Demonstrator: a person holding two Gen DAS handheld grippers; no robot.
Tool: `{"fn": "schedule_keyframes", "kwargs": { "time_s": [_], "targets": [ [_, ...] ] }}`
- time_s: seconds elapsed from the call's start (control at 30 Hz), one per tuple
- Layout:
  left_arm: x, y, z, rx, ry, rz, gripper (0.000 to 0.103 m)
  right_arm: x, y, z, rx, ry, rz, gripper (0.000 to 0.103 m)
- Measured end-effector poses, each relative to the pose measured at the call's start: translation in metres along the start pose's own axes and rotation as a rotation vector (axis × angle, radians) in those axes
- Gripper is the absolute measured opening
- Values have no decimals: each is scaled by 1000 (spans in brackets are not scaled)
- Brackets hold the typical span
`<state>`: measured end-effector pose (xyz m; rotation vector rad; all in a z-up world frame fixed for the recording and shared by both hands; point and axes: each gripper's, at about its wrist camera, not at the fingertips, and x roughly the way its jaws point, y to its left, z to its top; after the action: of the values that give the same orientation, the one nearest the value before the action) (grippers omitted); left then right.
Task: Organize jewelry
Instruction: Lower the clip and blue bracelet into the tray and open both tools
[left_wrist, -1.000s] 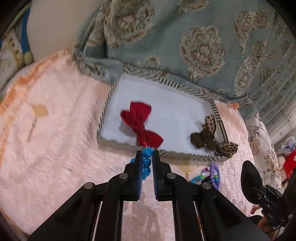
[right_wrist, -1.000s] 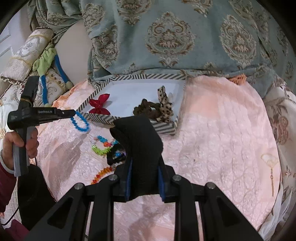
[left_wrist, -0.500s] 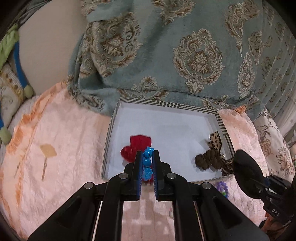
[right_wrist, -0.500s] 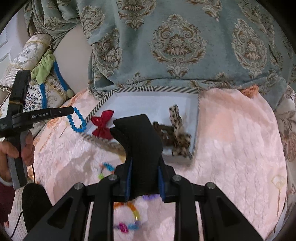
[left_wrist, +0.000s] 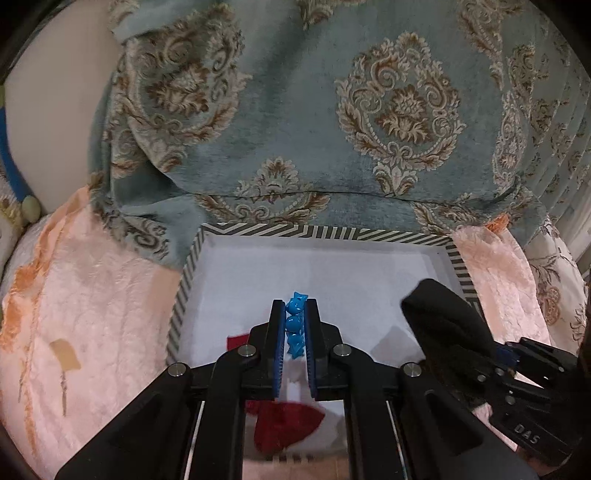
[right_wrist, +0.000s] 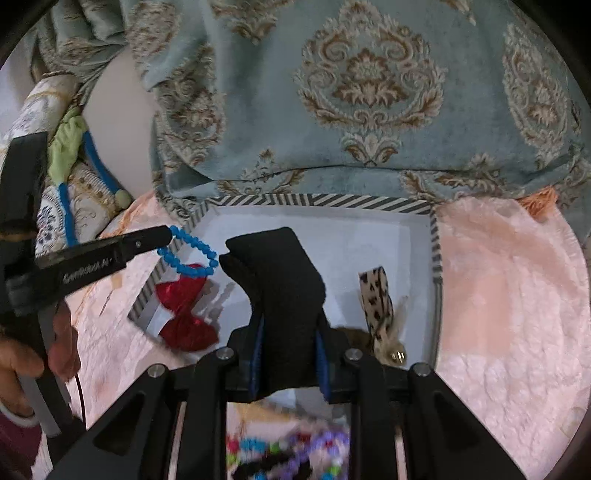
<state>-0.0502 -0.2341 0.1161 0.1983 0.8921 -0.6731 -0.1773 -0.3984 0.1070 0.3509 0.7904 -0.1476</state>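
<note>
Both grippers are hanging over the striped tray (left_wrist: 455, 258), each with its jaws clamped on something. Gripping a blue bead bracelet (left_wrist: 295, 325), the left gripper (left_wrist: 295, 314) is pinching three beads between its blue-lined fingers (left_wrist: 277, 347), and in the right wrist view the rest of the loop (right_wrist: 188, 254) is dangling off its tip above the tray's left edge, just over the red bow (right_wrist: 183, 314). That bow is lying on the white floor of the tray near its front left corner, partly hidden under the left gripper in the left wrist view (left_wrist: 291, 424). Squeezing a thick black fabric piece (right_wrist: 277, 295), the right gripper (right_wrist: 288, 354) is holding it so it is sticking up and forward between the fingers, over the middle of the tray; the same piece is showing at the right of the left wrist view (left_wrist: 439, 317). A leopard-print bow (right_wrist: 376, 302) is sitting in the tray's right half beside a dark brown item too hidden to name. Colourful bead bracelets (right_wrist: 295, 454) are lying blurred on the pink bedspread (right_wrist: 509, 295) in front of the tray, below the right gripper. A teal patterned cushion (left_wrist: 332, 110) is resting against the tray's far rim.
</note>
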Motion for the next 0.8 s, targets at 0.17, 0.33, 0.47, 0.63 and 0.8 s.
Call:
{"fn": "schedule_keyframes", "kwargs": {
  "time_s": [0.17,0.33,0.47,0.63,0.8],
  "targets": [
    [33,18,0,-52,43,11,0,39,-13,16,64,43,-23,24],
    [56,43,-12,-117,94,36,0,69,-26,24,98,68,-65,24],
    [60,52,-20,-132,105,46,0,86,-32,25,115,99,-88,29],
    [52,49,-24,-122,99,61,3,80,-28,19,109,98,-84,41],
    [36,42,-28,-108,78,57,19,55,-19,14,82,61,-75,50]
  ]
}}
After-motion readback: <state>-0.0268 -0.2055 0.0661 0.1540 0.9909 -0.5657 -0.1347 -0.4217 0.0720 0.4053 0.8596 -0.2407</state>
